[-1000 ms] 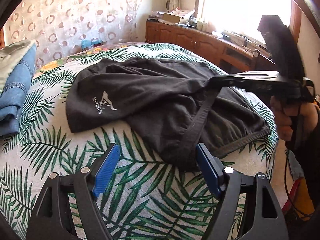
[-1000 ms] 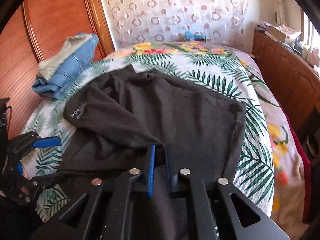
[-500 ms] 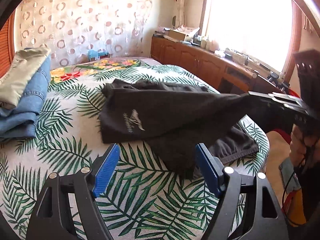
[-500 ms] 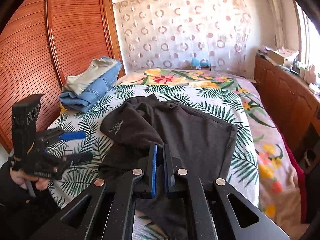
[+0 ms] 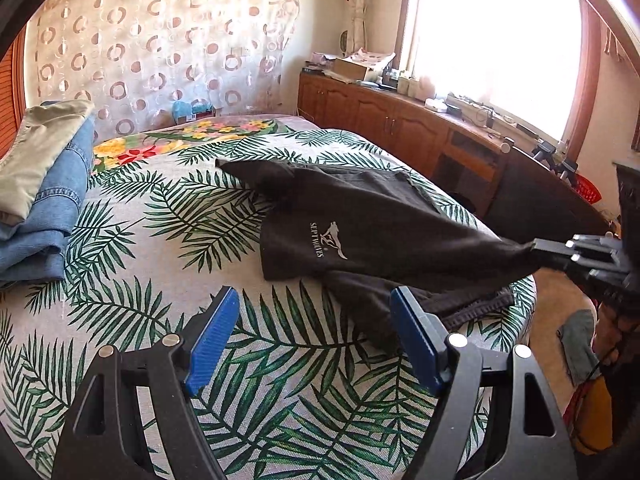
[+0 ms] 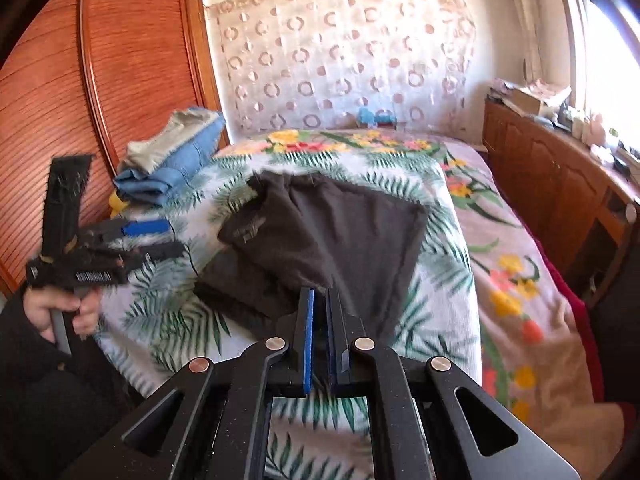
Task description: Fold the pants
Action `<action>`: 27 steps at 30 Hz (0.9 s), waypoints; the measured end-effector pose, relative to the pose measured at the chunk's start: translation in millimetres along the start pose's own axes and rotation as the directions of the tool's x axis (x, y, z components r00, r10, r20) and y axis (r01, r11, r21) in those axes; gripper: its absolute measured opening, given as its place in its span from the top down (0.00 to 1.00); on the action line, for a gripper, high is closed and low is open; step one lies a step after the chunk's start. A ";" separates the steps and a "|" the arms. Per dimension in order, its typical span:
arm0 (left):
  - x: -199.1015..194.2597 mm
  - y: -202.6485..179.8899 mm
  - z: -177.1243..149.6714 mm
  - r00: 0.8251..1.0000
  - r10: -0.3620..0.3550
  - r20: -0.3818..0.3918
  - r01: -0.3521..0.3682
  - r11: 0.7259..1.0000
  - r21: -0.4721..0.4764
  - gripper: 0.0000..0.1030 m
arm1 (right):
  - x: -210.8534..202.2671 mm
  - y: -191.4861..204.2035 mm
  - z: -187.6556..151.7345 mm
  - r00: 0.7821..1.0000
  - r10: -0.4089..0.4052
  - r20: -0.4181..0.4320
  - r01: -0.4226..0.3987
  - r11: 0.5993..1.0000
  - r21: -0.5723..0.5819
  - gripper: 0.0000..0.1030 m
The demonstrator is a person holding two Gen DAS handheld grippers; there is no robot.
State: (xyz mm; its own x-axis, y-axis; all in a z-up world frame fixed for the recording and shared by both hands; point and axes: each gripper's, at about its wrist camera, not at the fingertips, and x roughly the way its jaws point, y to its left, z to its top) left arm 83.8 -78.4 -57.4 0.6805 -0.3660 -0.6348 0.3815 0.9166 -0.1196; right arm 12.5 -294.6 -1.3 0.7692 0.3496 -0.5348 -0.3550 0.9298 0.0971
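Note:
Dark grey pants [image 5: 372, 220] with a small white logo lie bunched on the leaf-print bed [image 5: 168, 216]. My right gripper [image 6: 319, 300] is shut on an edge of the pants [image 6: 340, 232] and pulls the cloth taut off the bed's near side; it also shows in the left wrist view [image 5: 538, 249] at the far right. My left gripper [image 5: 316, 320] is open and empty above the bedspread, just left of the pants' lower fold. It also shows in the right wrist view [image 6: 156, 238], held in a hand at the left.
A stack of folded jeans and a beige garment [image 5: 40, 184] lies at the bed's far left. A wooden cabinet [image 5: 400, 120] with clutter runs under the window at the right. A wooden wardrobe [image 6: 100, 80] stands at the left.
My right gripper has pulled back and up with the pants edge, stretching the cloth toward the bed's near side. My left gripper has drawn back and stays open.

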 end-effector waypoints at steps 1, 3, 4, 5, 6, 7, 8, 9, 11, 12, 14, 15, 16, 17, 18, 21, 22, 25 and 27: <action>1.3 0.1 1.0 1.000 0.001 -0.001 -0.001 1.000 -0.001 0.24 | 2.9 -1.5 -4.3 1.000 -0.015 -0.012 0.015 1.000 0.002 0.95; 1.8 -0.7 0.8 1.000 0.002 -0.001 -0.002 1.000 0.000 0.24 | 9.5 -4.7 -11.1 0.999 -0.035 -0.037 0.036 0.999 0.008 0.95; 2.2 -0.9 0.7 1.000 0.003 -0.003 -0.003 1.000 0.001 0.24 | 12.5 -6.1 -13.8 0.998 -0.035 -0.048 0.036 0.999 0.016 0.95; 2.1 -1.9 0.3 1.000 0.003 -0.004 -0.003 1.000 0.002 0.24 | 15.3 -5.6 -14.7 0.998 -0.033 -0.059 0.034 0.999 0.023 0.95; 3.1 -2.0 0.1 1.000 0.003 -0.005 -0.003 1.000 0.002 0.24 | 17.7 -5.7 -16.6 0.997 -0.033 -0.068 0.034 0.999 0.025 0.95; 4.4 -2.2 -0.6 1.000 0.003 -0.009 -0.003 1.000 0.002 0.24 | 19.8 -5.4 -18.1 0.997 -0.033 -0.076 0.035 0.999 0.025 0.95; 5.9 -2.3 -1.1 1.000 0.002 -0.012 -0.002 1.000 0.003 0.24 | 23.0 -6.0 -17.6 0.996 -0.034 -0.082 0.036 0.999 0.025 0.95; 8.0 -2.0 -1.3 1.000 0.002 -0.016 -0.002 1.000 0.004 0.24 | 24.7 -5.8 -19.5 0.996 -0.036 -0.086 0.039 0.999 0.028 0.95; 12.3 -2.6 -2.2 1.000 0.005 -0.023 -0.005 1.000 0.006 0.24 | 30.2 -6.4 -14.9 0.995 -0.033 -0.092 0.037 0.998 0.041 0.95; 14.5 -3.2 -2.2 1.000 0.004 -0.026 -0.004 1.000 0.007 0.24 | 31.7 -6.2 -13.7 0.995 -0.031 -0.091 0.035 0.998 0.045 0.95; 19.9 -5.6 -1.1 0.999 -0.001 -0.032 0.001 1.000 0.014 0.24 | 29.6 -8.3 -12.2 0.996 -0.026 -0.089 0.031 0.998 0.051 0.95; 23.1 -7.9 0.2 0.999 -0.003 -0.035 0.004 1.000 0.025 0.24 | 29.4 -8.6 -11.2 0.996 -0.025 -0.087 0.030 0.998 0.055 0.95; 25.4 -9.9 1.4 0.999 -0.004 -0.038 0.005 0.999 0.035 0.24 | 30.6 -11.8 -12.4 0.996 -0.027 -0.084 0.031 0.998 0.058 0.95; 28.4 -11.4 2.7 0.999 -0.005 -0.041 0.007 0.999 0.044 0.24 | 30.1 -14.2 -13.7 0.996 -0.027 -0.081 0.032 0.998 0.061 0.95; 31.8 -12.3 4.1 0.999 -0.005 -0.045 0.007 0.999 0.052 0.24 | 29.3 -15.0 -13.0 0.997 -0.028 -0.077 0.033 0.997 0.065 0.95; 40.2 -11.8 4.7 0.998 0.006 -0.062 -0.002 0.998 0.062 0.24 | 25.9 -15.6 -14.0 0.998 -0.027 -0.052 0.032 0.996 0.082 0.95; 42.5 -11.4 2.9 0.997 0.007 -0.073 -0.003 0.998 0.061 0.24 | 24.4 -15.7 -13.7 0.999 -0.029 -0.046 0.033 0.996 0.085 0.95; 48.2 -10.6 -1.1 0.995 0.017 -0.103 -0.010 0.998 0.066 0.24 | 21.7 -16.3 -14.2 0.997 -0.071 -0.040 0.074 0.994 0.078 0.87; 51.7 -10.2 -3.2 0.992 0.024 -0.122 -0.015 0.997 0.071 0.24 | 19.4 -17.2 -13.6 0.996 -0.085 -0.033 0.088 0.993 0.076 0.83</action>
State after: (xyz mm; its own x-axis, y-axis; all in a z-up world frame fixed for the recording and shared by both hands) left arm 113.2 -106.1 -91.4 0.6083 -0.3217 -0.7256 0.4142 0.9085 -0.0556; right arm 26.3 -305.4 -24.7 0.7786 0.2650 -0.5688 -0.2451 0.9629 0.1132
